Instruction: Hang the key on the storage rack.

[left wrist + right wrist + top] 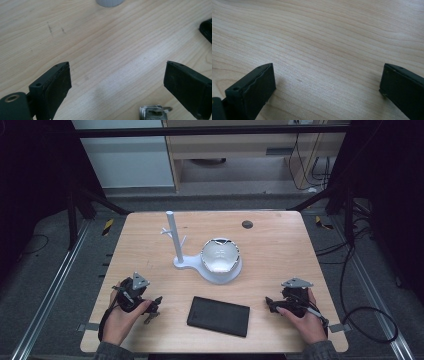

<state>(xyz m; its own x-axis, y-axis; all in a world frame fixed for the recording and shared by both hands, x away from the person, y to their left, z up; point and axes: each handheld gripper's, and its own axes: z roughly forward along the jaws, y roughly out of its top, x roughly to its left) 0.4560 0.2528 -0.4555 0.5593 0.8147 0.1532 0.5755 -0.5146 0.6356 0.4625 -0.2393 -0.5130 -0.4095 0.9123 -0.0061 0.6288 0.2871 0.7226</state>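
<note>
High view shows a wooden counter [280,245] with a white stand [176,240] near its middle: an upright post with short pegs, on a flat base that widens into a round dish. A white bowl-like object [220,255] with a dark-trimmed rim sits in that dish; what it holds cannot be made out. Nearer the person, a flat black case [218,316] lies closed between the two hands.

At the near left, the left tool [152,306] rests low on the counter in the person's left hand [120,320]. Left gripper view has its jaws spread wide over bare wood, pinching nothing, with a small metal key [152,113] lying on the counter between them, close to the right-hand jaw. A corner of the black case shows at that view's right edge.

At the near right, the right tool [270,304] is held in the right hand [305,317] and points toward the case. Right gripper view has its jaws spread wide too, with bare wood between them.

Open counter lies to both sides of the stand and along the far edge, where a small dark round spot [247,224] sits.
</note>
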